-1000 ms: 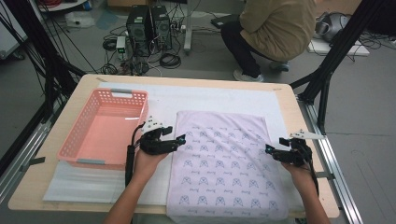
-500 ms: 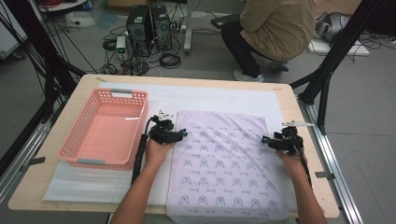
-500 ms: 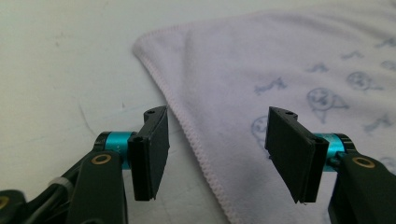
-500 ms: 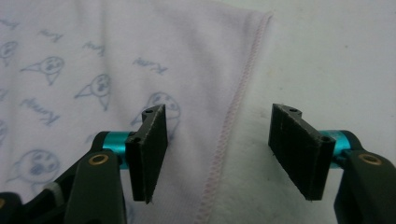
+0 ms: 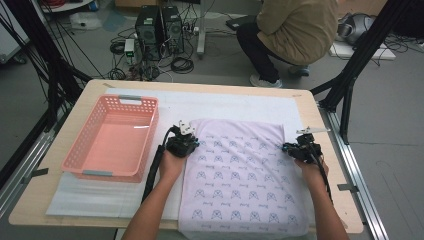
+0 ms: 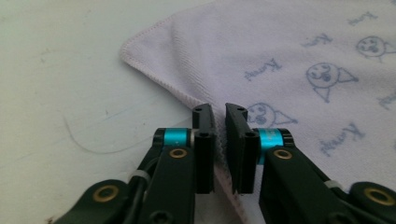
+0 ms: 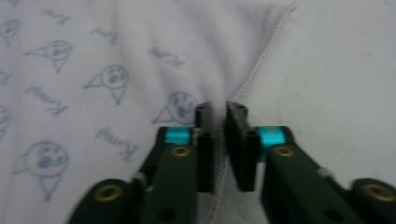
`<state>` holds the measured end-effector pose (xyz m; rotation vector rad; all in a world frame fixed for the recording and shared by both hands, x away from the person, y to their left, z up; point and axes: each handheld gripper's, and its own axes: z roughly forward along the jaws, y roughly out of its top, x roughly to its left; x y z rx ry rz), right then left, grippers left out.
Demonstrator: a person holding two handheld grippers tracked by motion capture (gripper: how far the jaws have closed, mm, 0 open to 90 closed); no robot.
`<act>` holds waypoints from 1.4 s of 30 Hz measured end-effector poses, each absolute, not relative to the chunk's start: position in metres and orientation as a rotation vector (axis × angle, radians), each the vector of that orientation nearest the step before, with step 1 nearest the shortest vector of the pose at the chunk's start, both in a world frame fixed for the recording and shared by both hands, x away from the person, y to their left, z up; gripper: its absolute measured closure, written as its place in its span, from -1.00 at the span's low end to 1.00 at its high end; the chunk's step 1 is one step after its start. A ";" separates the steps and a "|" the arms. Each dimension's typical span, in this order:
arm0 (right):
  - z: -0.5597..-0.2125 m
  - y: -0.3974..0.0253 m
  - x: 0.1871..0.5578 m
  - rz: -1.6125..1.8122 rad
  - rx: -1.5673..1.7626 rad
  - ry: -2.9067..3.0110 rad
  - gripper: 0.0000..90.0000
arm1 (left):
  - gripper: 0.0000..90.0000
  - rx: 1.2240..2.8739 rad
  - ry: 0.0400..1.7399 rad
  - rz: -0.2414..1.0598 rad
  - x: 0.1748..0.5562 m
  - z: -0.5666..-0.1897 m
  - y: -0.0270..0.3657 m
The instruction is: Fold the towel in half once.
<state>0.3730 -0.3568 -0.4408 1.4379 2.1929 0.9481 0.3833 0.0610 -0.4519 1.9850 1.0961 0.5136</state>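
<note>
The printed towel (image 5: 245, 177) lies flat across the lower middle of the high view, right of the pink basket (image 5: 112, 140), and each gripper has pinched one of its side hems near a far corner: the left gripper (image 6: 219, 112) is clenched on the stitched left edge, the right gripper (image 7: 218, 109) on the right edge, jaws nearly closed with cloth between them. Taking both edges at the same height looks like preparation for lifting or folding the towel evenly (my judgement). The repeated blue script beside the cat-like faces (image 6: 327, 77) seems to read "Kumy", though it's too soft to be sure.
</note>
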 end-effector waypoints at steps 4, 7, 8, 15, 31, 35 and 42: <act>-0.441 -0.362 0.374 1.002 1.488 2.178 0.95 | 0.93 1.901 1.180 0.411 0.388 -0.452 0.070; -0.439 -0.364 0.375 1.017 1.477 2.129 0.96 | 0.93 1.814 1.217 0.415 0.390 -0.447 0.079; -0.437 -0.365 0.375 1.032 1.476 2.115 0.96 | 0.94 1.781 1.221 0.416 0.390 -0.445 0.082; -0.417 -0.366 0.385 1.093 1.461 2.005 0.96 | 0.94 1.716 1.209 0.460 0.405 -0.413 0.083; -0.401 -0.373 0.360 1.290 1.434 1.987 0.96 | 0.93 1.745 1.126 0.379 0.375 -0.406 0.095; -0.400 -0.375 0.348 1.279 1.425 1.998 0.96 | 0.93 1.731 1.090 0.384 0.363 -0.400 0.097; -0.395 -0.377 0.324 1.307 1.388 2.003 0.96 | 0.93 1.728 1.052 0.370 0.338 -0.404 0.101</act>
